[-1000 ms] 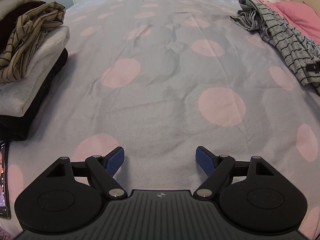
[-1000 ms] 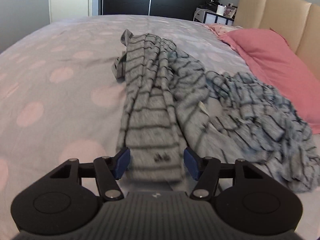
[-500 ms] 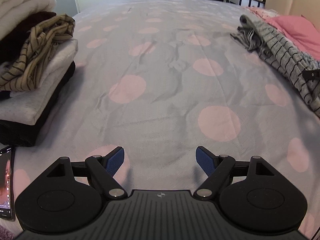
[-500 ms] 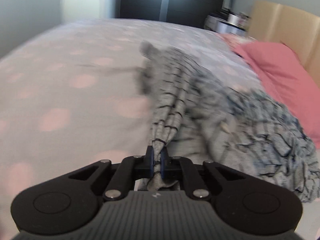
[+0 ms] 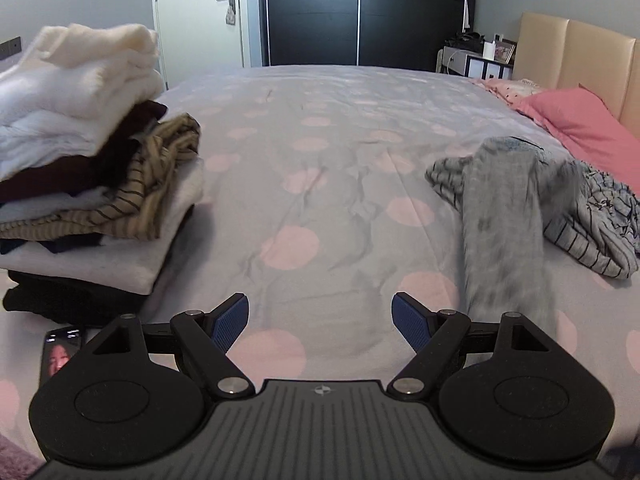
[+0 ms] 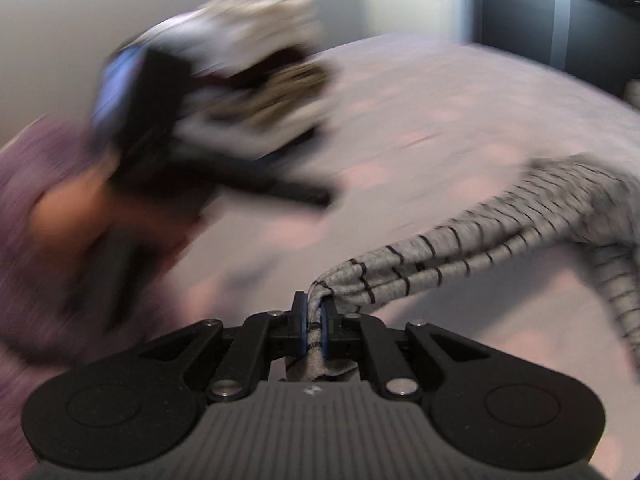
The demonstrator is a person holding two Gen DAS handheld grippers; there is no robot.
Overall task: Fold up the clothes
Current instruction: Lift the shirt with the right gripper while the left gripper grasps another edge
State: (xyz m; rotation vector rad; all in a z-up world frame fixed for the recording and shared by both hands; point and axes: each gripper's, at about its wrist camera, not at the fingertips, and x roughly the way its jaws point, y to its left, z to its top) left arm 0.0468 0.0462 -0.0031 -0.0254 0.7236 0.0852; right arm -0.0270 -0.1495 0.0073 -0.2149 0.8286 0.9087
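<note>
We have our right gripper [image 6: 314, 330] clamped on an edge of the grey striped garment [image 6: 472, 256], which trails across the dotted bedcover [image 5: 340, 152]. Our left gripper [image 5: 320, 322] hangs empty, tongs apart. Beside the folded stack [image 5: 92, 184], this garment is not yet spread or folded.

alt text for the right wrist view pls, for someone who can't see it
The right claw is shut on a bunched end of a grey striped garment, which trails off to the right across a spotted bed. The blurred background shows a stack of clothes at upper left, with the left claw and hand in front of it.
</note>
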